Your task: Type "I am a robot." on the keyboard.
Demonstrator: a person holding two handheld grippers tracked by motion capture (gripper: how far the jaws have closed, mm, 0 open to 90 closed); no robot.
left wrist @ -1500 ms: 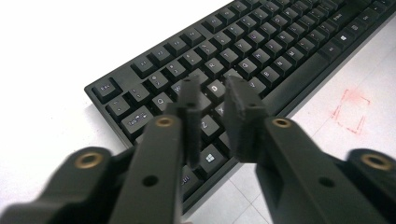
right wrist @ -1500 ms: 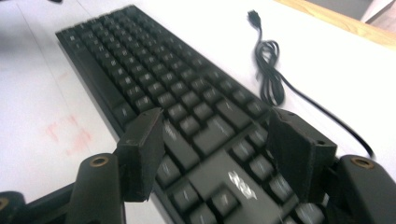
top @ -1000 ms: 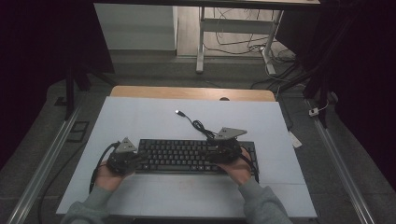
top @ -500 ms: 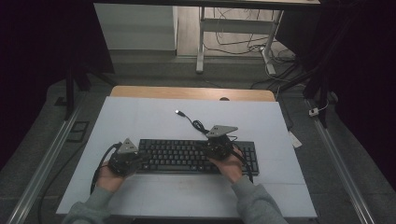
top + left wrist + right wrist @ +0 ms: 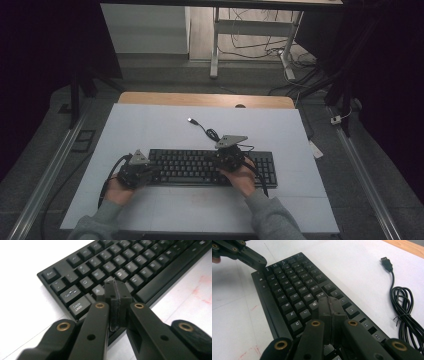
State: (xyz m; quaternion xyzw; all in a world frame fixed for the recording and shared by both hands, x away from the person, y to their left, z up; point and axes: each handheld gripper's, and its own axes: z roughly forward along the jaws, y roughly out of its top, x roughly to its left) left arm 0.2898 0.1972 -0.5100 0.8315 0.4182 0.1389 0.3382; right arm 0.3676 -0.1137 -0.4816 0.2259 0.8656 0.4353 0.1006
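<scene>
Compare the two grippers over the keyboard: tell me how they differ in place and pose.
The left gripper sits at the left end of the keyboard, its shut tips over the keys near that edge; the right gripper sits right of the middle, over the letter keys. The right gripper's grey plate stands nearer the far edge of the keyboard; the left gripper's lies off the keyboard's left end. Both have jaws closed with nothing between them.

Both tongs pressed shut, the left tongs (image 5: pixel 150 173) and right tongs (image 5: pixel 220 161) angled down, forearms low.
</scene>
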